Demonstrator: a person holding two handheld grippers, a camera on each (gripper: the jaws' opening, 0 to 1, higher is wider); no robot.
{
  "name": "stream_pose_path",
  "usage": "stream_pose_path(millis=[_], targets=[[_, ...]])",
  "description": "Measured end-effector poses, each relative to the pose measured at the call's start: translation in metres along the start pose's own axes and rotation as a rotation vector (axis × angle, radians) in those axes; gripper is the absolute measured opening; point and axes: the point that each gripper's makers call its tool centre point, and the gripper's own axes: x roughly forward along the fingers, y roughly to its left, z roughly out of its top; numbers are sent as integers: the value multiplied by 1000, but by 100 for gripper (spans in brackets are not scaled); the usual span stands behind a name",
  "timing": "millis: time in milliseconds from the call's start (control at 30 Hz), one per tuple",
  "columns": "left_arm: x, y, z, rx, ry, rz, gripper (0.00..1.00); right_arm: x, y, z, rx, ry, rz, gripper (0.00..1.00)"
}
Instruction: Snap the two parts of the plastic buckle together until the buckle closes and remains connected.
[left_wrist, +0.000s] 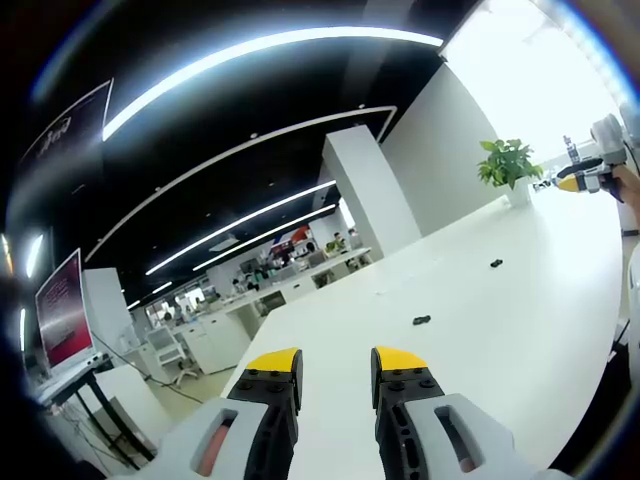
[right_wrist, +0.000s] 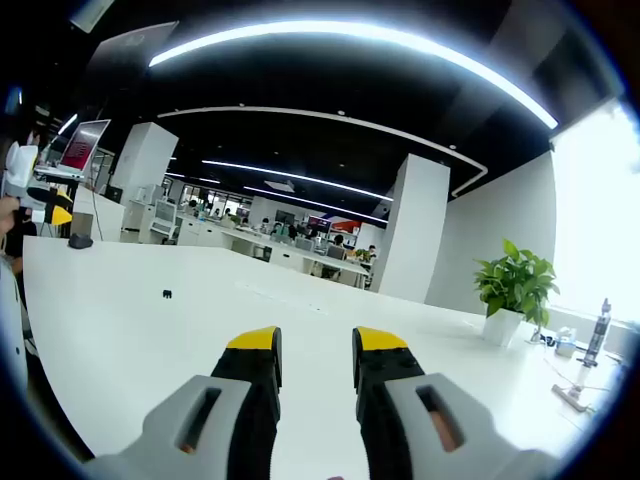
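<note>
Two small black buckle parts lie apart on the white table (left_wrist: 520, 300): one (left_wrist: 421, 320) just beyond my left gripper (left_wrist: 337, 375), the other (left_wrist: 496, 263) farther off. My left gripper hovers over the table edge, open, nothing between its yellow-tipped jaws. My right gripper (right_wrist: 316, 355) is also open and holds nothing. One black buckle part (right_wrist: 166, 294) rests on the table to its far left. Each gripper appears small at the edge of the other's view: the right one (left_wrist: 585, 178) near the plant, the left one (right_wrist: 45, 210) held by a hand.
A potted green plant (left_wrist: 508, 165) (right_wrist: 515, 285) stands at the table's end by the white wall. A dark rounded object (right_wrist: 80, 241) sits near the far left edge. A slim bottle (right_wrist: 598, 325) and cable lie at right. Office desks and a red screen (left_wrist: 62, 310) are beyond.
</note>
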Motion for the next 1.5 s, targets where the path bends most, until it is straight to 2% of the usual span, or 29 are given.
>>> stream_pose_path(millis=[1500], targets=[[3,-5,-3,6,13,-11,27,3,2,-4,1,9,14,29]])
